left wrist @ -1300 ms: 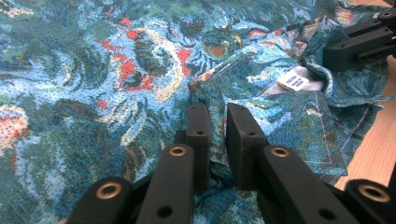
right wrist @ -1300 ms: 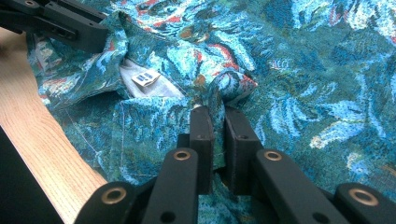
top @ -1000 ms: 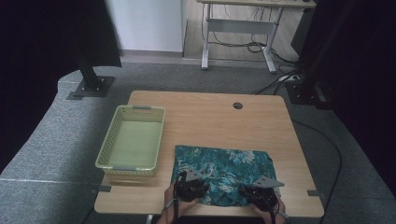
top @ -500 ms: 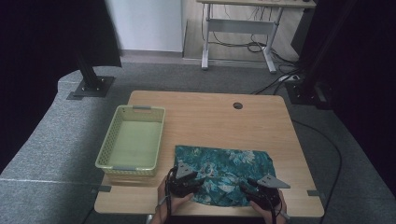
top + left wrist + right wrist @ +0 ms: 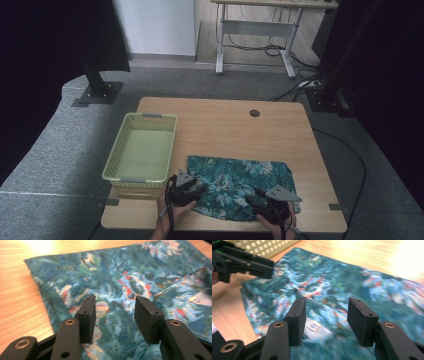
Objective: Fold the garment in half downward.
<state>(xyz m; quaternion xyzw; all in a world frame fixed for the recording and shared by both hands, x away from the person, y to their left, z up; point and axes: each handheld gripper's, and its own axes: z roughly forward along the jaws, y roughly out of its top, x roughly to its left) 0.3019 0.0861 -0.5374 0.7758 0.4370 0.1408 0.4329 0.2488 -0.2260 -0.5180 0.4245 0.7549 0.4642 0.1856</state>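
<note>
On near table edge, beside empty basket (image 5: 140, 150), folded teal floral cloth (image 5: 240, 182) lying flat, left gripper (image 5: 115, 312) and right gripper (image 5: 325, 315) jaws just opened, spread above it, nothing pinched; fold seemingly done, basket placement apparently left.

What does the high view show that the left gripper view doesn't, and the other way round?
High view: the green basket left of the cloth, both hands with the left gripper and right gripper at the cloth's near edge, the whole table. Left gripper view: its jaws apart with nothing between them, having just opened, and a folded-over layer bearing a label. Shared: patterned cloth flat on wood.
</note>
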